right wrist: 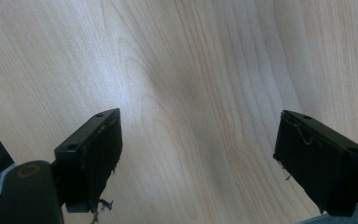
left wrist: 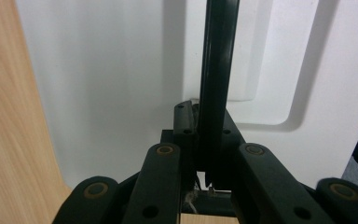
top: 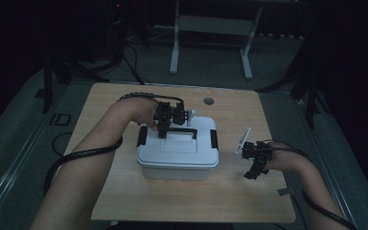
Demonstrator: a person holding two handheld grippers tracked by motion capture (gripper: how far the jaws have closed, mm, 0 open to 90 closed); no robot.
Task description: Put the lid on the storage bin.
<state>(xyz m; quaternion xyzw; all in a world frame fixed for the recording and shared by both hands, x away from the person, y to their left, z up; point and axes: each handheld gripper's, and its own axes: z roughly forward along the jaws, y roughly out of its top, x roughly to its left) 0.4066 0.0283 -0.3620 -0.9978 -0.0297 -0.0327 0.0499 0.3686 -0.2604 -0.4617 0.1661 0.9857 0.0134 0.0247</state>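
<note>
A white lidded plastic box (top: 178,153) with black side latches stands in the middle of the wooden table. Its black carrying handle (top: 184,131) lies across the lid. My left gripper (top: 162,128) reaches down onto the lid's left part and is shut on that handle. In the left gripper view the black handle bar (left wrist: 218,79) runs straight up from between the closed jaws over the white lid (left wrist: 107,84). My right gripper (top: 252,173) hovers over bare wood to the right of the box, jaws wide apart, with nothing between its fingertips (right wrist: 100,149).
The table (top: 124,191) has a round cable hole (top: 209,101) near its far edge. Bare wood lies in front of the box and to its right. A white metal frame (top: 211,28) stands on the floor beyond the table. Cables trail from both grippers.
</note>
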